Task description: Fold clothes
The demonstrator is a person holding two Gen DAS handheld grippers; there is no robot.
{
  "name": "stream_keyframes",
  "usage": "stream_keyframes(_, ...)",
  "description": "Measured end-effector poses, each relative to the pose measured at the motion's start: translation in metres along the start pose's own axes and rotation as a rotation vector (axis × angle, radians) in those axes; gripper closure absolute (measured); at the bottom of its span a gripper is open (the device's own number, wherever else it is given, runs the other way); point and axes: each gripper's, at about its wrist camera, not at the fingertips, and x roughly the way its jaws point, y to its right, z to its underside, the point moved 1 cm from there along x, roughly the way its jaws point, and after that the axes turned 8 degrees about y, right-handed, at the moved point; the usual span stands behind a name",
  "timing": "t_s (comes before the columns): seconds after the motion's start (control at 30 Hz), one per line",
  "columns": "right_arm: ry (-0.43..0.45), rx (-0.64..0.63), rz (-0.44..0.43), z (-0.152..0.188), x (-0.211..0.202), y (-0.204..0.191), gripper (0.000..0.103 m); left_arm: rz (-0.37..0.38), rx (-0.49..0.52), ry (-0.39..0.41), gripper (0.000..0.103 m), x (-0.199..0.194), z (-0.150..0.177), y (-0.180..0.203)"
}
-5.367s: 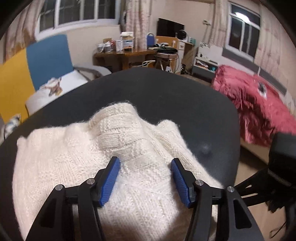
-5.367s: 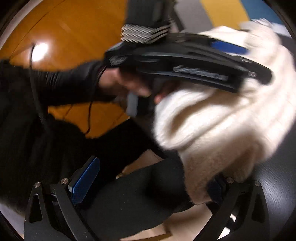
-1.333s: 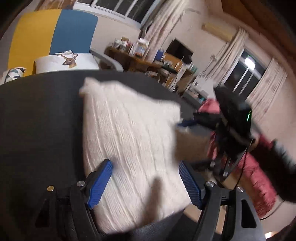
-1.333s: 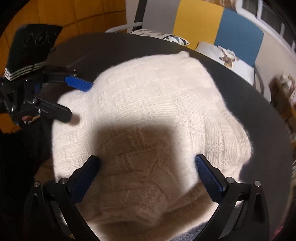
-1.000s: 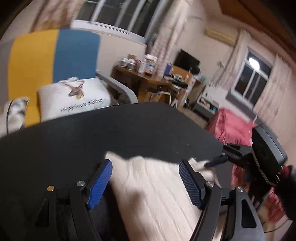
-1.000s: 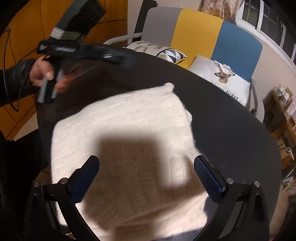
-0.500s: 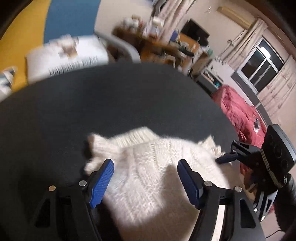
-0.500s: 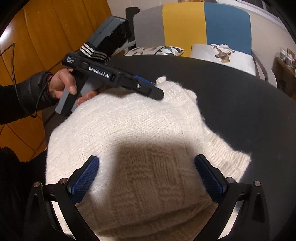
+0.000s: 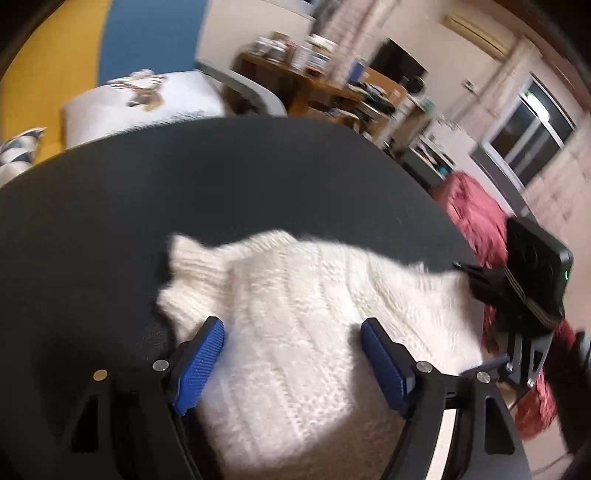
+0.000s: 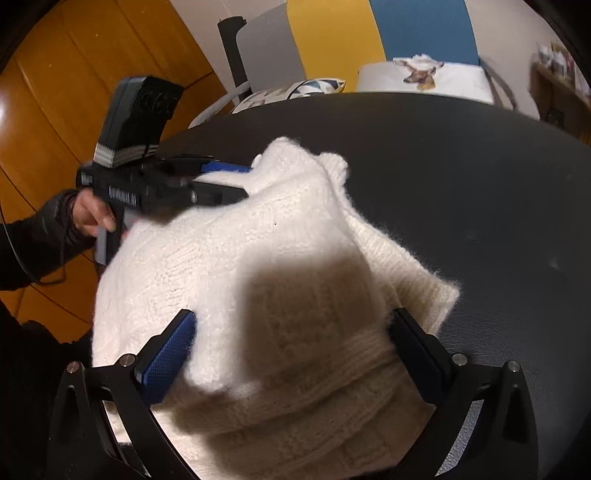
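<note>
The left gripper (image 9: 291,354) hangs spread wide over the near part of a cream knitted sweater (image 9: 303,332), its blue pads (image 9: 201,360) standing to either side of the knit and clasping nothing. In the right wrist view the same left gripper (image 10: 236,181) lies at the sweater's far left edge, held by a hand (image 10: 92,214) in a dark sleeve (image 10: 37,240); its fingertips lie against the knit there, with a fold of wool bulging beside them.

The right gripper (image 10: 291,336) is likewise released, its jaws far apart with the bulk of the sweater (image 10: 258,277) between and below them, and its shadow falls across the middle of the knit. Whether its pads press the wool cannot be told. From the left wrist view the right gripper (image 9: 480,280) sits at the sweater's right edge, blurred.

The sweater lies bundled in thick layers on a round black worktop (image 10: 461,166), at the edge nearest the person, a ribbed cuff or hem sticking out toward the worktop's centre.

Beyond the sweater, past the worktop's far rim, stands a sofa (image 10: 417,29) with grey, yellow and blue panels, carrying a white cushion (image 10: 424,77) with a deer print. To the sweater's right in the left wrist view lies a red blanket (image 9: 476,218), with a cluttered wooden desk (image 9: 325,92) farther back.
</note>
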Motion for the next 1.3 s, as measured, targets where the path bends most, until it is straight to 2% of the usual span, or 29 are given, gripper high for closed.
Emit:
stream_keyframes(0.1,0.036,-0.049,0.017,-0.003,-0.012,-0.016,0.0,-0.028,0.075,0.1,0.028,-0.038,0.005,0.013)
stream_keyframes(0.17,0.059,-0.082,0.028,-0.006,-0.02,-0.027,0.0,-0.026,0.109,0.139,0.028,-0.059,0.018,0.026)
stream_keyframes(0.23,0.083,-0.115,0.039,-0.008,-0.028,-0.037,0.0,-0.018,0.142,0.143,0.028,-0.07,0.038,0.041)
stream_keyframes(0.33,0.022,-0.127,0.027,0.009,-0.007,-0.055,0.0,-0.011,0.186,0.106,0.027,-0.066,0.072,0.066)
stream_keyframes(0.43,-0.05,-0.134,0.012,0.029,0.019,-0.073,0.0,-0.102,0.29,0.133,0.023,-0.057,0.101,0.082)
stream_keyframes(0.47,-0.09,-0.131,0.047,0.041,0.032,-0.071,0.0,-0.124,0.309,0.142,0.022,-0.055,0.105,0.087)
stream_keyframes(0.6,-0.027,-0.106,0.064,0.054,0.033,-0.065,0.0,-0.096,0.21,0.131,0.023,-0.069,0.093,0.083)
stream_keyframes(0.67,-0.034,-0.101,0.093,0.053,0.027,-0.069,0.0,-0.1,0.189,0.154,0.024,-0.086,0.092,0.082)
stream_keyframes(0.73,-0.035,-0.1,0.123,0.052,0.018,-0.075,0.0,-0.103,0.198,0.18,0.024,-0.101,0.099,0.087)
stream_keyframes(0.8,0.023,-0.094,0.112,0.052,0.005,-0.087,0.0,-0.113,0.216,0.181,0.024,-0.106,0.108,0.092)
stream_keyframes(0.83,0.048,-0.085,0.102,0.054,0.002,-0.092,0.0,-0.12,0.225,0.152,0.024,-0.101,0.115,0.093)
stream_keyframes(0.87,0.073,-0.076,0.091,0.056,-0.001,-0.097,0.0,-0.148,0.251,0.118,0.023,-0.09,0.122,0.095)
stream_keyframes(0.9,0.06,-0.057,0.102,0.06,0.004,-0.098,0.0,-0.182,0.283,0.086,0.019,-0.078,0.13,0.097)
stream_keyframes(0.93,0.03,-0.035,0.123,0.065,0.013,-0.096,0.0,-0.215,0.326,0.105,0.017,-0.074,0.137,0.102)
stream_keyframes(1.03,-0.004,-0.001,0.211,0.082,0.039,-0.094,0.0,-0.17,0.25,0.119,0.017,-0.086,0.129,0.097)
stream_keyframes(1.17,0.085,0.102,0.178,0.083,0.018,-0.09,0.0,-0.093,0.11,0.132,0.017,-0.109,0.114,0.076)
stream_keyframes(1.23,0.142,0.195,0.176,0.086,0.001,-0.081,0.0,-0.069,0.017,0.138,0.017,-0.121,0.107,0.054)
stream_keyframes(1.3,0.192,0.333,0.174,0.091,-0.016,-0.067,0.0,-0.035,-0.12,0.144,0.017,-0.131,0.103,0.022)
